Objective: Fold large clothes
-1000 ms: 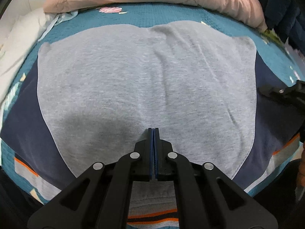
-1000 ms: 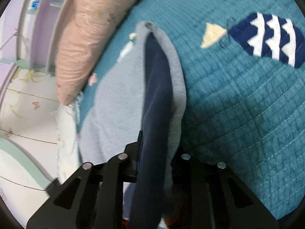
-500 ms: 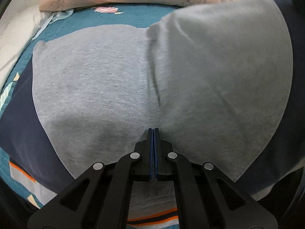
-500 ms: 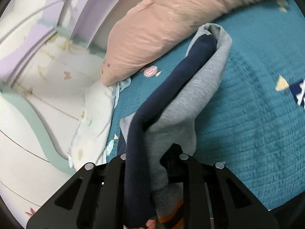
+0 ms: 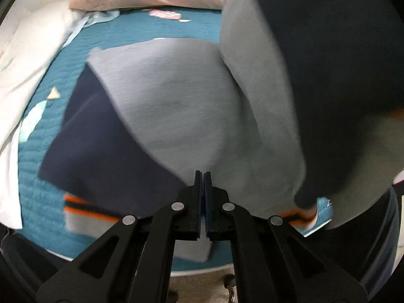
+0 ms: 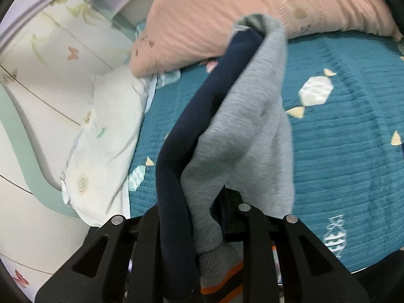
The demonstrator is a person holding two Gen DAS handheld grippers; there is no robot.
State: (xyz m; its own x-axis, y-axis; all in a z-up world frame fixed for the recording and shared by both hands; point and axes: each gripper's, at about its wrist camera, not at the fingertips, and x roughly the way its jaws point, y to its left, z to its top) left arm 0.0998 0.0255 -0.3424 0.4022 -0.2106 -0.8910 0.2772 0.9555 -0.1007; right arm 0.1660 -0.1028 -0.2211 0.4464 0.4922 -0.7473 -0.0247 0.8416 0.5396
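A grey sweatshirt (image 5: 171, 106) with navy sleeves (image 5: 101, 136) and orange-striped cuffs lies on the teal quilt. Its right half (image 5: 265, 75) is lifted and hangs over the flat part, navy sleeve outermost. My left gripper (image 5: 203, 174) is shut with nothing between its fingers, above the garment's near edge where grey meets navy. In the right wrist view, my right gripper (image 6: 202, 202) is shut on the bunched grey body (image 6: 247, 131) and navy sleeve (image 6: 202, 116), held above the bed. The cloth hides its fingertips.
A pink pillow (image 6: 227, 17) lies along the head of the bed and a white pillow (image 6: 108, 126) at the left side. The teal quilt (image 6: 353, 139) spreads to the right. The bed's near edge and the floor (image 5: 202, 285) show below my left gripper.
My right gripper has risen and swung the sweatshirt's right half up and over toward the left. My left gripper has lifted and shifted toward the garment's near left edge, still shut.
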